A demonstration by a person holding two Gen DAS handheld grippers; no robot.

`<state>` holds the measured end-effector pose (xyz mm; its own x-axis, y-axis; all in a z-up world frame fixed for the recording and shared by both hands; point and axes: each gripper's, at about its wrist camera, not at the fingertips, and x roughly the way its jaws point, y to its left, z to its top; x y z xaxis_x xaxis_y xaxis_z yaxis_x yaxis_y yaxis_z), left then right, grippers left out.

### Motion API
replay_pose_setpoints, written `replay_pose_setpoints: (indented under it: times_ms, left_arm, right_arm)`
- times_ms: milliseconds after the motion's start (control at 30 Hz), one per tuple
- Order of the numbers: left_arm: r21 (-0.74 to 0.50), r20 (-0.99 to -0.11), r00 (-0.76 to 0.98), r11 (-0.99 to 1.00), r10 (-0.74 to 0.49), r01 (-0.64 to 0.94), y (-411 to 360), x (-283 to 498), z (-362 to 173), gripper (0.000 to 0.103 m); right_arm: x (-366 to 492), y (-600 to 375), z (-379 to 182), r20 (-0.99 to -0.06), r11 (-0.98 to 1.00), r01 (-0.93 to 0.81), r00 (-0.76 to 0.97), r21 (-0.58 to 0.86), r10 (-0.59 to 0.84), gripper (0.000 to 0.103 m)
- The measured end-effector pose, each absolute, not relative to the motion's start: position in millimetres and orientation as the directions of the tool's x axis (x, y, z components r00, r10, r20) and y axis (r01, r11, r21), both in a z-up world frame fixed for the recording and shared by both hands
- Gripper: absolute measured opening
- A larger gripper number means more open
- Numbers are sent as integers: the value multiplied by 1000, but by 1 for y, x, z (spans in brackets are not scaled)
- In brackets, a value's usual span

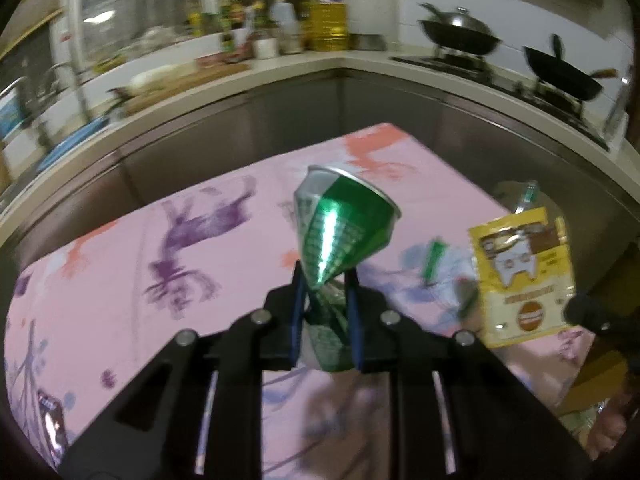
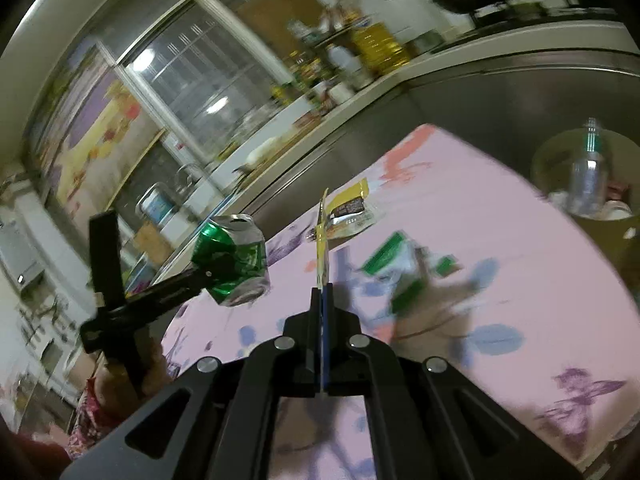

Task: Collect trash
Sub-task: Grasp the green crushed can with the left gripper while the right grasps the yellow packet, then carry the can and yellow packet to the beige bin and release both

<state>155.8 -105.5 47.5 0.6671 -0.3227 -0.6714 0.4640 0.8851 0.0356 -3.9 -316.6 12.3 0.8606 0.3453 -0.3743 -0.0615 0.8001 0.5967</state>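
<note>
My left gripper [image 1: 326, 280] is shut on a crushed green can [image 1: 340, 228] and holds it above the pink tablecloth [image 1: 200, 280]. The can also shows in the right wrist view [image 2: 234, 260], held up at the left. My right gripper [image 2: 323, 288] is shut on a flat yellow packet [image 2: 322, 248], seen edge-on. In the left wrist view the yellow packet [image 1: 522, 276] hangs at the right above the table. A green and white wrapper [image 2: 404, 268] lies on the cloth. Another yellow wrapper [image 2: 350, 208] lies farther back.
A round bin [image 2: 560, 156] with a clear plastic bottle [image 2: 588, 176] in it stands beyond the table's right corner. A steel counter [image 1: 360, 92] with bottles and woks runs behind the table. A shiny dark object [image 1: 50, 428] lies at the table's near left edge.
</note>
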Motion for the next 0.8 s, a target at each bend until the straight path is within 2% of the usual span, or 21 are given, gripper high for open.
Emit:
replay_pose_setpoints:
  times_ms: [267, 433, 633, 800]
  left_arm:
    - [29, -660, 574, 747, -485, 665, -265, 162, 65, 17]
    - [-18, -682, 473, 659, -558, 752, -367, 172, 55, 17]
    - [-13, -744, 380, 579, -551, 815, -463, 177, 11, 18]
    - [17, -789, 363, 574, -496, 819, -506, 181, -26, 18]
  right_arm:
    - [-23, -431, 7, -345, 780, 128, 931, 613, 118, 0]
    - [-26, -505, -10, -373, 746, 262, 927, 612, -19, 0]
    - [-14, -556, -38, -420, 708, 358, 903, 608, -97, 0]
    - [3, -575, -60, -457, 682, 401, 883, 611, -110, 0]
